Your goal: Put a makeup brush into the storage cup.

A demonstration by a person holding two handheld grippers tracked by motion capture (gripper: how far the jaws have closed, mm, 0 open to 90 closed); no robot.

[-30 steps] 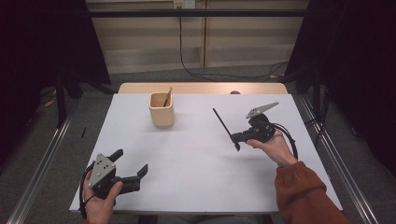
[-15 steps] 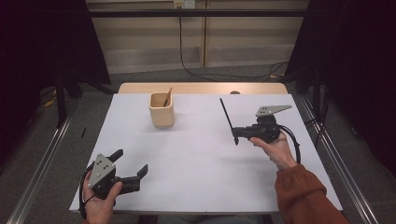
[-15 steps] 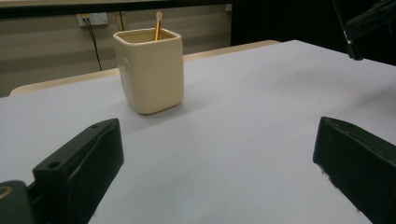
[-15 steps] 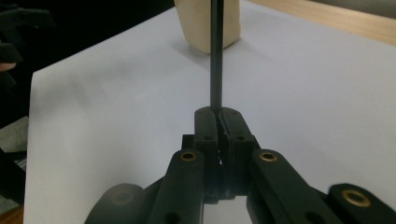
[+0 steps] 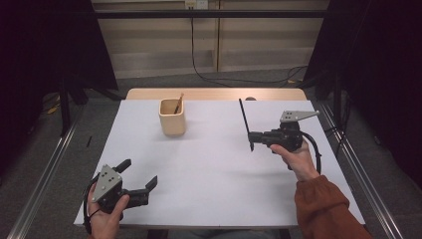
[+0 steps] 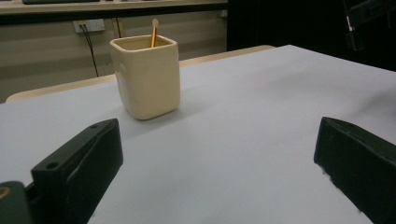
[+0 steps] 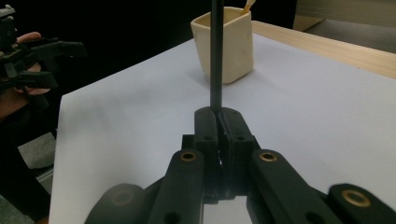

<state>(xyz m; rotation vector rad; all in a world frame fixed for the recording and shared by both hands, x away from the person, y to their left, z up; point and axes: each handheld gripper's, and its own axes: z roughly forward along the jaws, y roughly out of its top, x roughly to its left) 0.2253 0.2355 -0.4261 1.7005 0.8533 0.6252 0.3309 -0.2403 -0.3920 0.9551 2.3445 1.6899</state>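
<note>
A cream square cup [image 5: 172,117] [image 6: 145,76] [image 7: 225,45] stands on the white table toward the back left, with a thin wooden stick [image 5: 178,103] [image 6: 153,32] leaning inside it. My right gripper [image 5: 253,139] [image 7: 217,114] hovers over the table's right side, shut on a thin black rod [image 5: 244,119] [image 7: 215,53] that points up and slightly back. My left gripper [image 5: 138,175] rests near the front left corner, its jaws wide apart with nothing between them; the cup lies ahead of it in the left gripper view.
The white sheet [image 5: 219,184] covers the table, whose wooden back edge [image 5: 214,93] shows behind it. A black cable [image 5: 313,149] trails from the right gripper. Metal rails [image 5: 45,174] flank both sides of the table on the floor.
My right gripper has moved right and turned, bringing the black rod from a slant toward upright. The left gripper has stayed put.
</note>
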